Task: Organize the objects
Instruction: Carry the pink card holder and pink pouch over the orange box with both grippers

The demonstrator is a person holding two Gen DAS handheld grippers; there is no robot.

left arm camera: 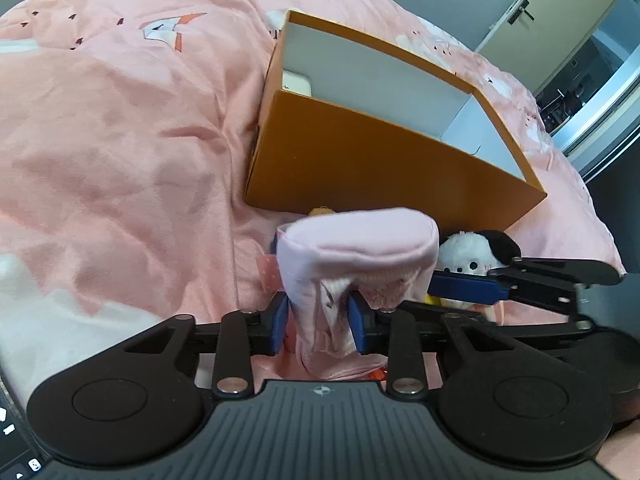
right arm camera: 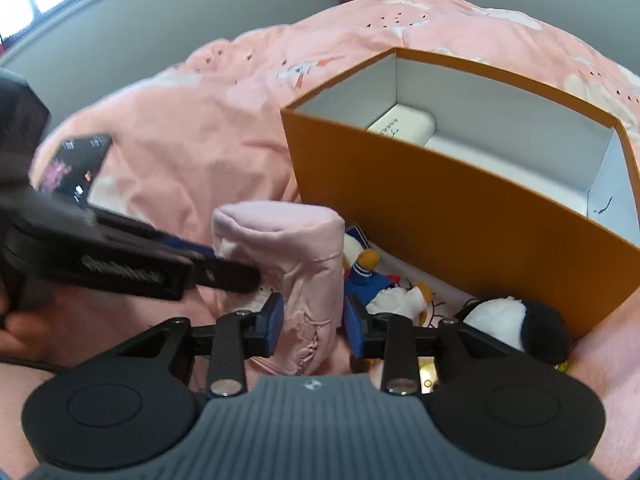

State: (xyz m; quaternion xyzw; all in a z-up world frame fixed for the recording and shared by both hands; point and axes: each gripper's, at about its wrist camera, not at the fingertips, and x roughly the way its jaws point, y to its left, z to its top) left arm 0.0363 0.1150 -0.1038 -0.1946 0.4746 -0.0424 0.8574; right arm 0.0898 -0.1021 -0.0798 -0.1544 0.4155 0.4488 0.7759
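- Two grippers meet on the pink cloth roll [left arm camera: 352, 256], just before the orange box [left arm camera: 380, 152].
- Left gripper [left arm camera: 318, 320] fingers pinch it; right gripper [right arm camera: 314, 322] fingers flank it, spread.
- Lift it clear over the box's near wall, I judge.

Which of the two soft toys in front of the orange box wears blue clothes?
The duck toy, lying beside the rolled pink cloth: it has a blue outfit and orange feet. The other soft toy, further right, is plain white with a black ear.
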